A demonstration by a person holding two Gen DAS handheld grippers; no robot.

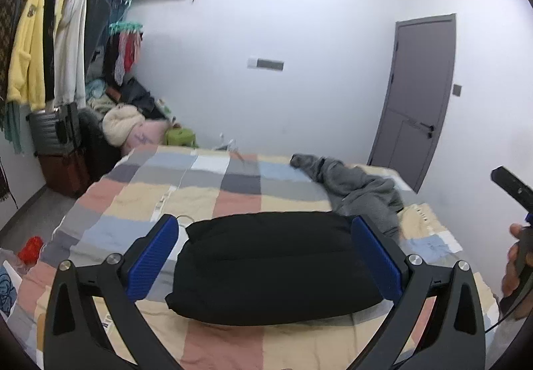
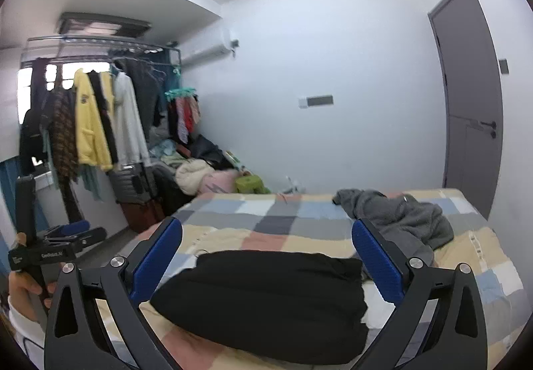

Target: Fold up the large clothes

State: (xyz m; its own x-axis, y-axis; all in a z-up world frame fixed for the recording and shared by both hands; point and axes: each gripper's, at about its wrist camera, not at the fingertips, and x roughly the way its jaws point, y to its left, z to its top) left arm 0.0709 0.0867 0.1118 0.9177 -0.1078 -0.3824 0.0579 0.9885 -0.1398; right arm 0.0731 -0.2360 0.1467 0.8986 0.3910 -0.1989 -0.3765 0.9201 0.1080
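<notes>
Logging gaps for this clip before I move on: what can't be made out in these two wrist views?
- Black folded garment: its near edge in the right wrist view is cut off by the gripper frame.
- Grey garment: crumpled, its type unreadable in either view.
- Right gripper: clipped by the left wrist view's right edge.
- Clothes pile beyond the bed: too blurred and small to separate.
- Left gripper label: too small to read.
</notes>
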